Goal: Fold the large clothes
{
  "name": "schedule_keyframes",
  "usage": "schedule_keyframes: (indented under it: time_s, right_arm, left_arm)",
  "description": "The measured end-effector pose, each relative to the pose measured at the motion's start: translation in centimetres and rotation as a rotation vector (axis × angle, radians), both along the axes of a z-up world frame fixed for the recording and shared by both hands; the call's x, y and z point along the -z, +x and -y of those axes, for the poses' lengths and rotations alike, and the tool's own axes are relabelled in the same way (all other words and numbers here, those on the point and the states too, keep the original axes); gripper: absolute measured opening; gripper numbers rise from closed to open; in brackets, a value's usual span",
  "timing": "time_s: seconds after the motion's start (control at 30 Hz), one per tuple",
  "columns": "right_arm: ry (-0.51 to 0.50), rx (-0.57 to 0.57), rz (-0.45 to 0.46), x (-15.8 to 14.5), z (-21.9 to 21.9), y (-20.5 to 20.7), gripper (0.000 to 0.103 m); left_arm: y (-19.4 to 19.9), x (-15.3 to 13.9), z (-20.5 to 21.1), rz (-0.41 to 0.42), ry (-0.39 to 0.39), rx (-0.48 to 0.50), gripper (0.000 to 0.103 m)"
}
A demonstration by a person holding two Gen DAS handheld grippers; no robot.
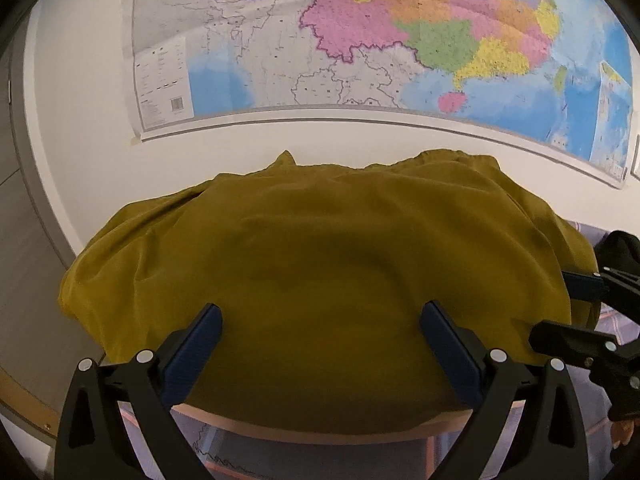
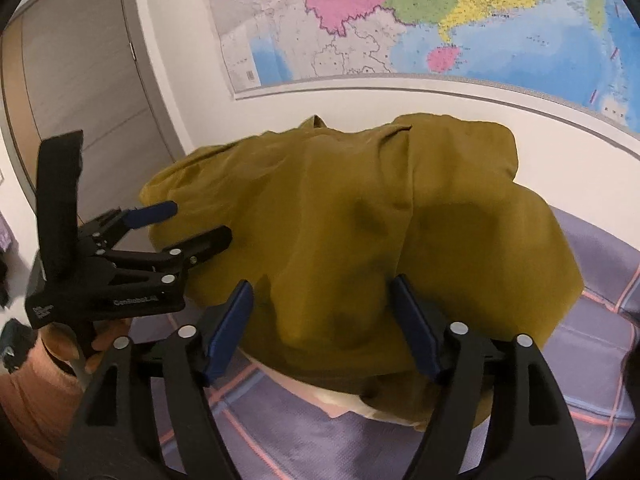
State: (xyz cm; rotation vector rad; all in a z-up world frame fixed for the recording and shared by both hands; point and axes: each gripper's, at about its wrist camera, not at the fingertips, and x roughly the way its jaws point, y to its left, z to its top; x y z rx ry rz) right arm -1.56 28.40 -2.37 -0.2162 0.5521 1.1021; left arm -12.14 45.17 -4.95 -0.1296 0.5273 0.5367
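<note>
A mustard-olive garment (image 1: 320,240) lies bunched in a broad mound on the surface. In the left wrist view my left gripper (image 1: 320,316) is open, its blue pads (image 1: 200,336) spread wide just above the near part of the cloth and gripping nothing. My right gripper (image 1: 550,308) shows at the right edge beside the garment's side. In the right wrist view the garment (image 2: 340,208) has a fold ridge down its middle. The right gripper (image 2: 320,292) is open over its near hem, the pads not pressing the cloth. The left gripper (image 2: 200,222) stands open at the garment's left edge.
A purple plaid cloth (image 2: 580,360) covers the surface under the garment. A wooden edge (image 1: 320,436) runs below the near hem. A large coloured map (image 1: 360,40) hangs on the white wall behind. A door (image 2: 80,80) is at far left. A hand (image 2: 100,340) holds the left gripper.
</note>
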Motion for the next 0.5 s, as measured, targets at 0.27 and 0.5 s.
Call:
schedule_keyframes:
  time_s: [0.27, 0.5]
  right_arm:
    - [0.048, 0.028, 0.059, -0.8, 2.1, -2.0, 0.09]
    - [0.074, 0.032, 0.105, -0.6, 4.5, -4.5, 0.097]
  left_arm:
    - [-1.6, -0.7, 2.2, 0.022, -0.013, -0.042, 0.096]
    - [-3.6, -1.1, 5.0, 0.035, -0.032, -0.073, 0.096]
